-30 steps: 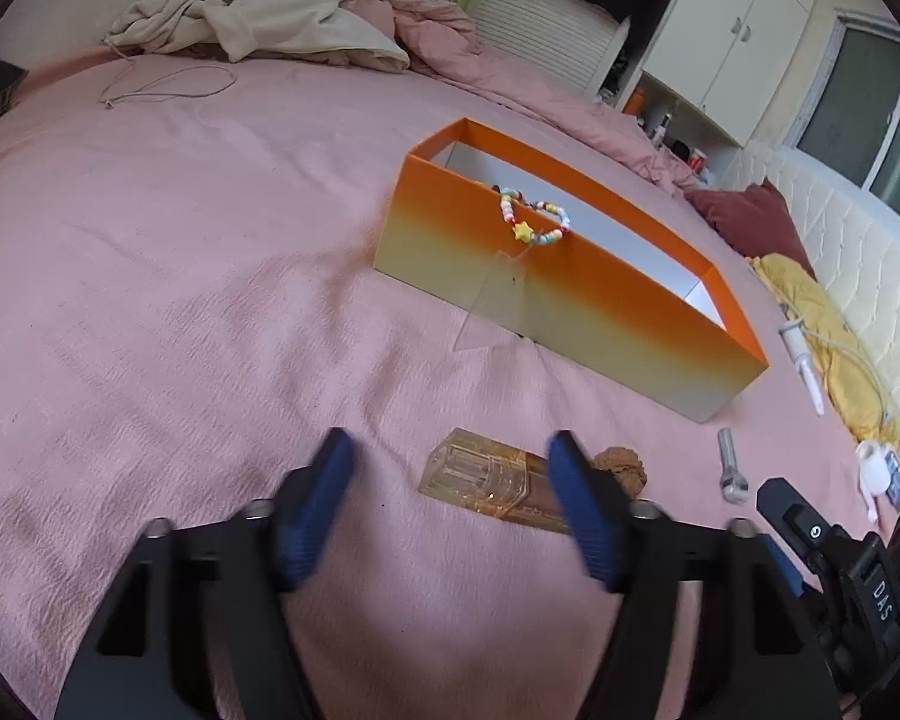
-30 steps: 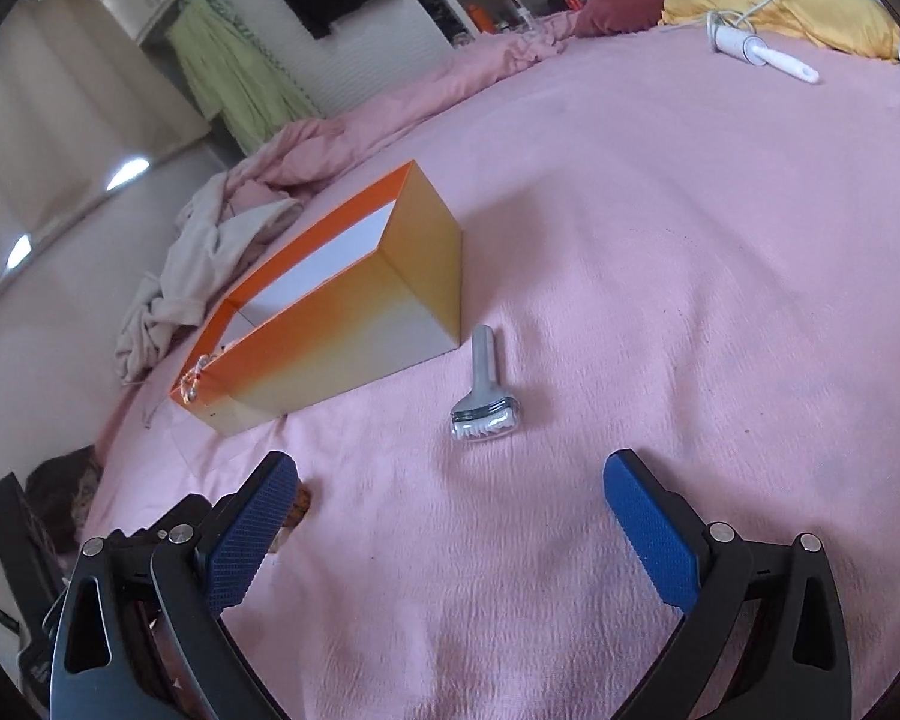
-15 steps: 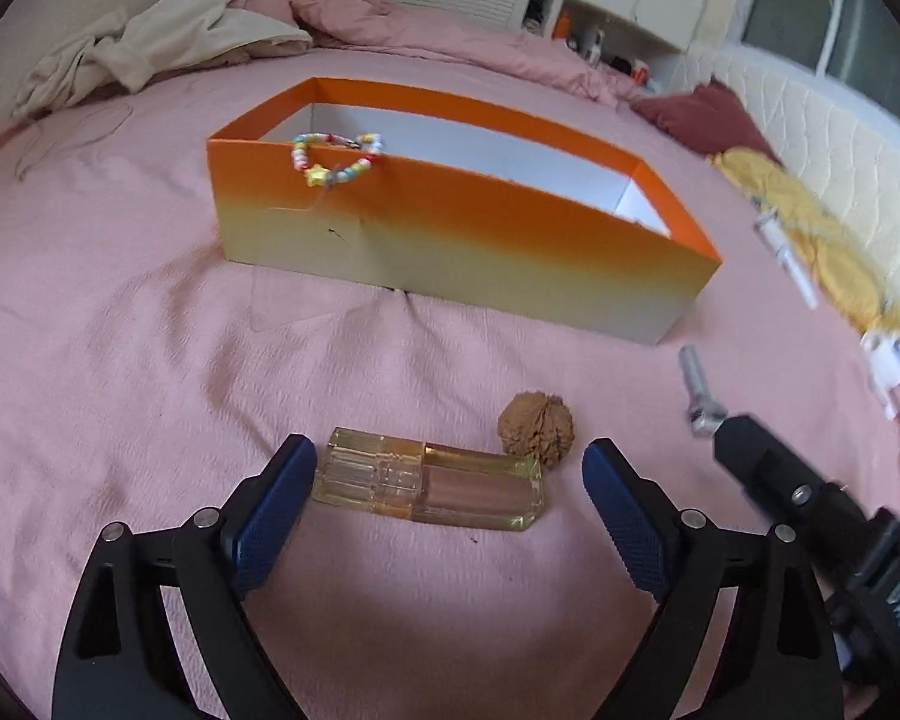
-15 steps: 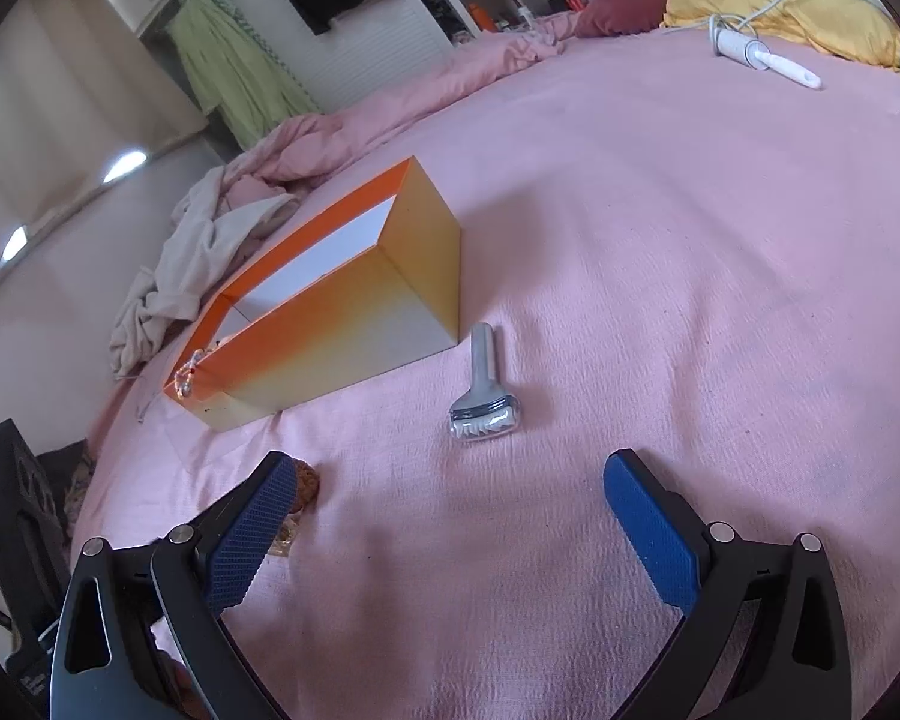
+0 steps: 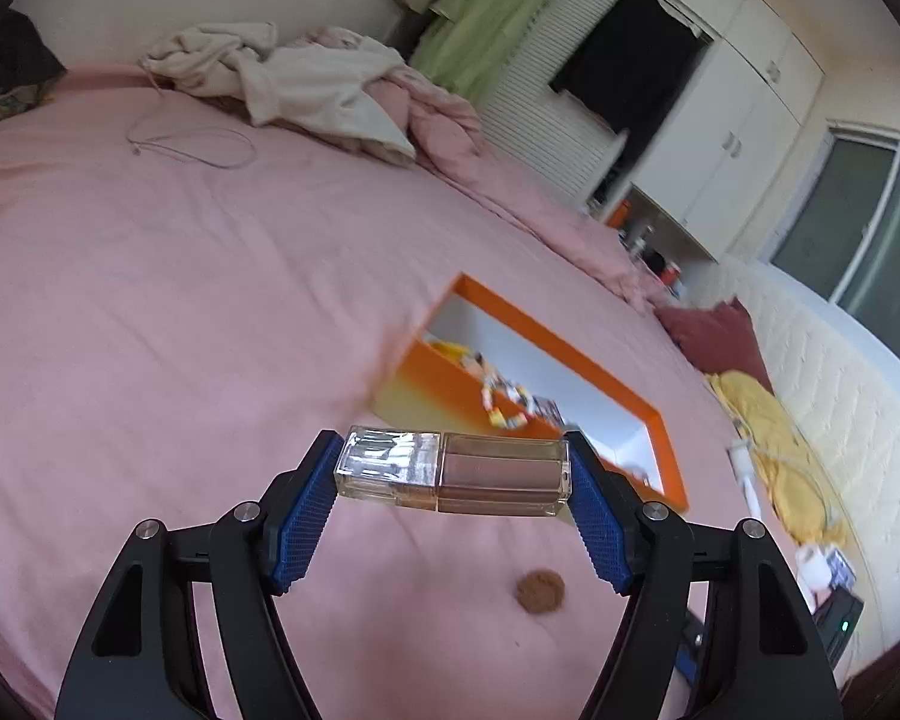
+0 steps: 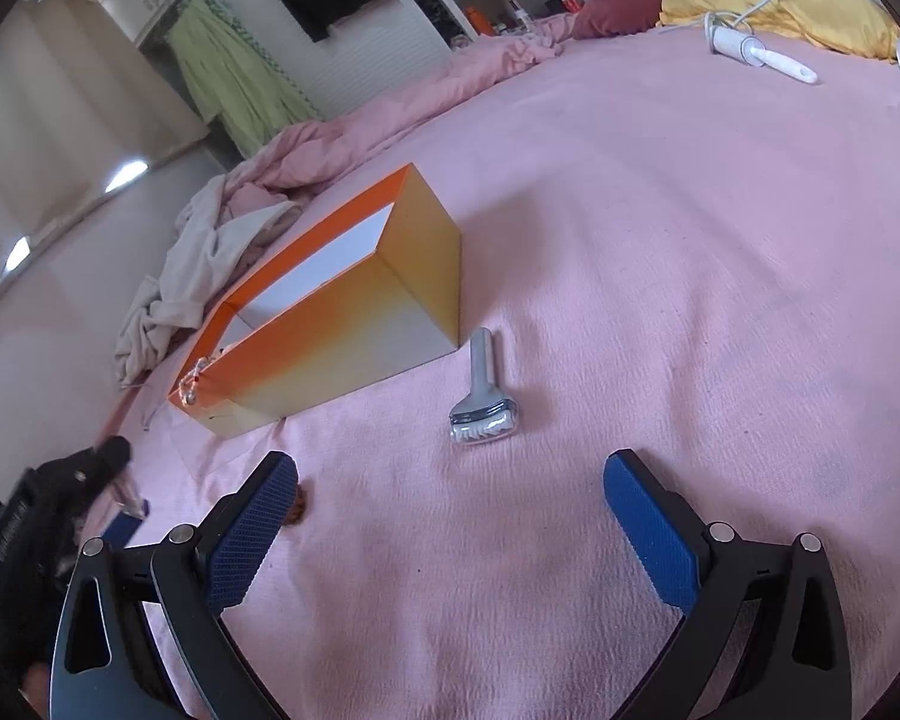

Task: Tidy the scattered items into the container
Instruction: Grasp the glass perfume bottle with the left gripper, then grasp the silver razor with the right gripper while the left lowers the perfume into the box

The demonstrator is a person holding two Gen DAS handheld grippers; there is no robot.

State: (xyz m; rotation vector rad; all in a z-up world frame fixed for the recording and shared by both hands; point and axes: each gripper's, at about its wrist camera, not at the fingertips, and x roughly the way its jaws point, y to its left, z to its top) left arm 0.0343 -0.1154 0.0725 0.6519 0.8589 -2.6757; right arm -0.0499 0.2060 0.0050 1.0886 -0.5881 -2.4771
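A wide bed with a pink textured cover (image 6: 660, 252) is filling the room, and a heap of cream and pink crumpled clothes (image 5: 282, 84) is lying at its far side, in front of white wardrobes (image 5: 732, 120). A long rectangular cardboard box with orange sides fading to pale grey (image 6: 342, 324) is standing open on the cover, and a bracelet of small coloured beads (image 5: 513, 399) is hanging over its near wall.

The left gripper (image 5: 453, 477) is holding a clear rectangular glass bottle with a brownish liquid and a transparent cap (image 5: 453, 471) in the air, above the cover and just in front of the box. The bottle is lying crosswise, and the two blue ribbed fingers (image 5: 306, 510) are pressing on its two ends. Below it, a small round brown ball (image 5: 540, 591) is lying alone on the cover.

The right gripper (image 6: 450, 516) is hovering low over the bed with its fingers spread wide and nothing between them. In front of it, a small grey roller tool with a short handle (image 6: 483, 402) is lying on the cover, its handle pointing to the corner of the box, very near it. Far behind, a white lint roller with a cable (image 6: 756, 54) is lying beside a yellow cushion (image 6: 780, 6).
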